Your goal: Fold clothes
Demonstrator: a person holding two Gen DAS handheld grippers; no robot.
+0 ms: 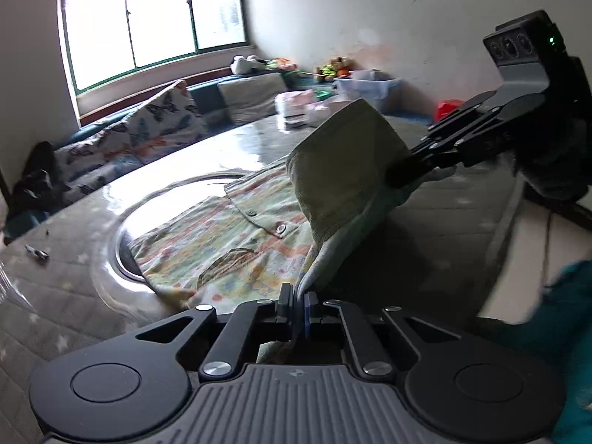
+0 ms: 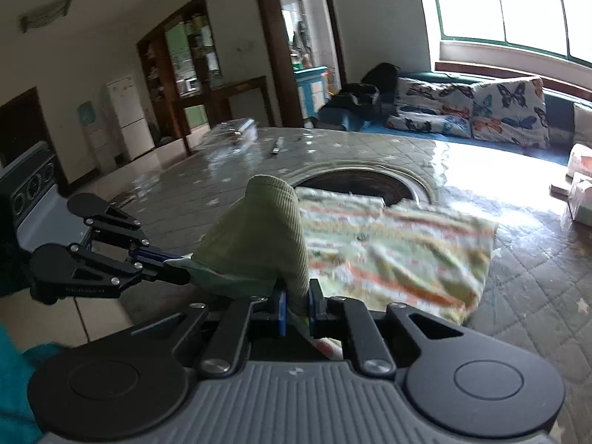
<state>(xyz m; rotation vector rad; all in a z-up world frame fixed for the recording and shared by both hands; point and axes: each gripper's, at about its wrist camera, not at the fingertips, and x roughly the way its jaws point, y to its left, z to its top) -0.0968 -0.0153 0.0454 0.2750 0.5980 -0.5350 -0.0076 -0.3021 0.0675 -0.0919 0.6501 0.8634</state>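
A: Where is the garment now?
B: The patterned baby garment point(image 1: 229, 236) lies on the quilted worktop point(image 1: 74, 296), partly over the round metal-rimmed opening point(image 2: 355, 181). Its ribbed green hem point(image 1: 344, 162) is lifted up.

A: And the claws?
B: Left claw point(image 1: 298, 309) is pressed together on the hem edge, near the cam. Right claw point(image 2: 296, 309) pinches the other end of the hem, w/ the fabric arching between both.

Two black handheld grippers, grey ribbed bodies

Left gripper point(image 1: 296, 307) and right gripper point(image 2: 298, 307) share black linkage arms, silver screws, round black discs (blue pads point(image 2: 282, 310) inside); teal sleeve point(image 1: 569, 351).
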